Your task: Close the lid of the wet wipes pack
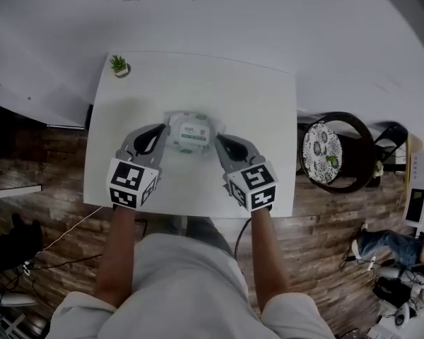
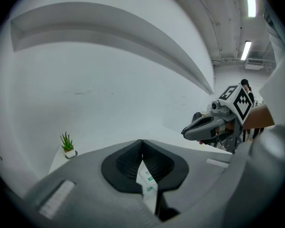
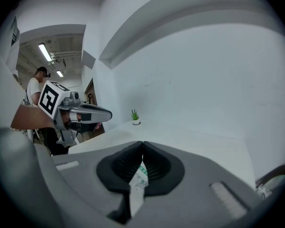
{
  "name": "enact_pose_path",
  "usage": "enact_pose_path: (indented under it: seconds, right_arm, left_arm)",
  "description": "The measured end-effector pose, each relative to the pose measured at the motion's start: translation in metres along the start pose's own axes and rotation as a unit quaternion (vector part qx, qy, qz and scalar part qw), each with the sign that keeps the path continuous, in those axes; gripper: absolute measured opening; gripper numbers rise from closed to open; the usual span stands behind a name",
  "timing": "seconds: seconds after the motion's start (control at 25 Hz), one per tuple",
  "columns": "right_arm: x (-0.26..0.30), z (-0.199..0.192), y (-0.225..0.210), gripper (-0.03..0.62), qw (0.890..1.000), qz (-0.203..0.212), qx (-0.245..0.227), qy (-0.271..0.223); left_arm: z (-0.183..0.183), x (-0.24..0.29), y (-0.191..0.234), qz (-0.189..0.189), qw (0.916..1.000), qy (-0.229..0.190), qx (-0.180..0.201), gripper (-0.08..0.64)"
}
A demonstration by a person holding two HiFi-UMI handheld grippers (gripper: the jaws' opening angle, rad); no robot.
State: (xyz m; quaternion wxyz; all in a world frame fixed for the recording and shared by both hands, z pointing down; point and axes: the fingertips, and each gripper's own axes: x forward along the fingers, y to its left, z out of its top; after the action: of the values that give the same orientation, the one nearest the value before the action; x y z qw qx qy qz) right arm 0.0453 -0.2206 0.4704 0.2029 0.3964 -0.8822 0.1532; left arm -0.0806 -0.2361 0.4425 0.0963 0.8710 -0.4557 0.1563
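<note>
The wet wipes pack [image 1: 191, 133] is white with a green label and hangs between my two grippers above the white table [image 1: 254, 104]. My left gripper [image 1: 162, 134] is shut on the pack's left edge. In the left gripper view a thin strip of the pack [image 2: 148, 184] is pinched between the black pads [image 2: 128, 163] of that gripper [image 2: 142, 148]. My right gripper [image 1: 219, 141] is shut on the right edge, and its own view shows the pack's edge [image 3: 138, 177] clamped between its jaws [image 3: 143, 148]. The lid's state is too small to tell.
A small potted plant [image 1: 119, 66] stands at the table's far left corner. A dark chair with a patterned cushion [image 1: 325, 154] sits to the right of the table. A person [image 3: 35, 87] stands in the background, and another is on the wooden floor [image 1: 389, 246].
</note>
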Motion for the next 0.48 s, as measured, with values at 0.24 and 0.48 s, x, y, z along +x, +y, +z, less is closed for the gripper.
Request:
enact_pose_path:
  seconds: [0.24, 0.48]
  right_arm:
    - [-0.035, 0.018, 0.009, 0.005, 0.998, -0.045, 0.017, -0.048]
    - [-0.068, 0.035, 0.021, 0.005, 0.991, -0.090, 0.032, -0.091]
  left_arm:
    - [0.014, -0.028, 0.000, 0.006, 0.9996, -0.026, -0.004, 0.003]
    - [0.032, -0.058, -0.002, 0.003, 0.9985, -0.054, 0.007, 0.003]
